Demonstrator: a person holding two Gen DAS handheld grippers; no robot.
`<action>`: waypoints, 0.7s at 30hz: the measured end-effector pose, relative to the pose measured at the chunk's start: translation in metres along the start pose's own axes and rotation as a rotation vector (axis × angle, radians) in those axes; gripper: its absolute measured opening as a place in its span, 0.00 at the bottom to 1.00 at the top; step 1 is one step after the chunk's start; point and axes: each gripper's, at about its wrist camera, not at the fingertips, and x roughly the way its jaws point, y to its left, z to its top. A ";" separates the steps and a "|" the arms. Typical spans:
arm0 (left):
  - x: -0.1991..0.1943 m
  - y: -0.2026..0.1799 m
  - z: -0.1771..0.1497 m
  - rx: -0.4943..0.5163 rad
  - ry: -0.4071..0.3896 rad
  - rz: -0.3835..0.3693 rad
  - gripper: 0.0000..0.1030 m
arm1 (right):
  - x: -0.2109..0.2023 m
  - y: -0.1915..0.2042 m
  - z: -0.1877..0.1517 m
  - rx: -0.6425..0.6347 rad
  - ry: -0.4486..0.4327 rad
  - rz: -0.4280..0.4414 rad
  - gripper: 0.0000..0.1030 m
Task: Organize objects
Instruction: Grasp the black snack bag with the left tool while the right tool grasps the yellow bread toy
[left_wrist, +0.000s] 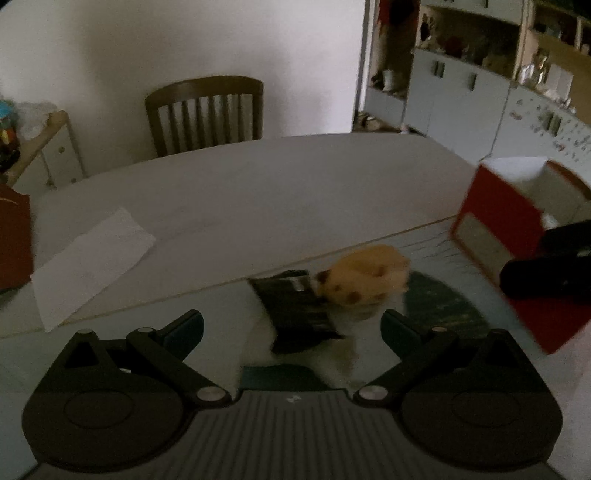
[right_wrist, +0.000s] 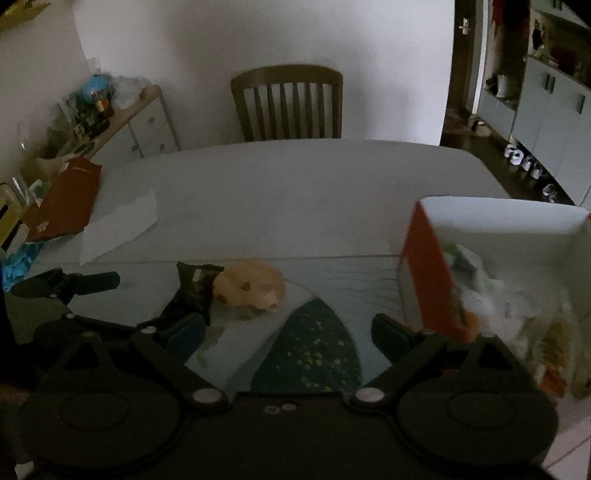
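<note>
A tan plush hamster (left_wrist: 365, 280) lies on a patterned mat, its head against a dark pouch (left_wrist: 295, 314). My left gripper (left_wrist: 291, 325) hangs just above and in front of them. It is open wide, the pouch showing between its fingers without touching the pads. In the right wrist view the hamster (right_wrist: 251, 288) and the pouch (right_wrist: 195, 291) sit left of centre. My right gripper (right_wrist: 288, 334) is open over the mat with nothing between its fingers. A red box (right_wrist: 428, 266) with a white inside holds several items. Its near corner is close to my right finger.
The white table (left_wrist: 258, 184) stretches back to a wooden chair (left_wrist: 207, 110). A white paper (right_wrist: 118, 225) and a red bag (right_wrist: 70, 195) lie at the left. The red box (left_wrist: 495, 229) stands to the right. A cluttered side cabinet (right_wrist: 140, 125) is behind.
</note>
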 end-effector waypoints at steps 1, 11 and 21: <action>0.005 0.001 0.000 0.004 0.005 0.008 1.00 | 0.006 0.002 0.002 -0.001 0.007 -0.001 0.94; 0.043 0.003 0.000 0.026 0.031 0.019 1.00 | 0.050 0.014 0.014 -0.025 0.065 -0.001 0.94; 0.062 0.004 -0.006 0.037 0.032 0.039 1.00 | 0.086 0.023 0.024 -0.028 0.106 0.008 0.94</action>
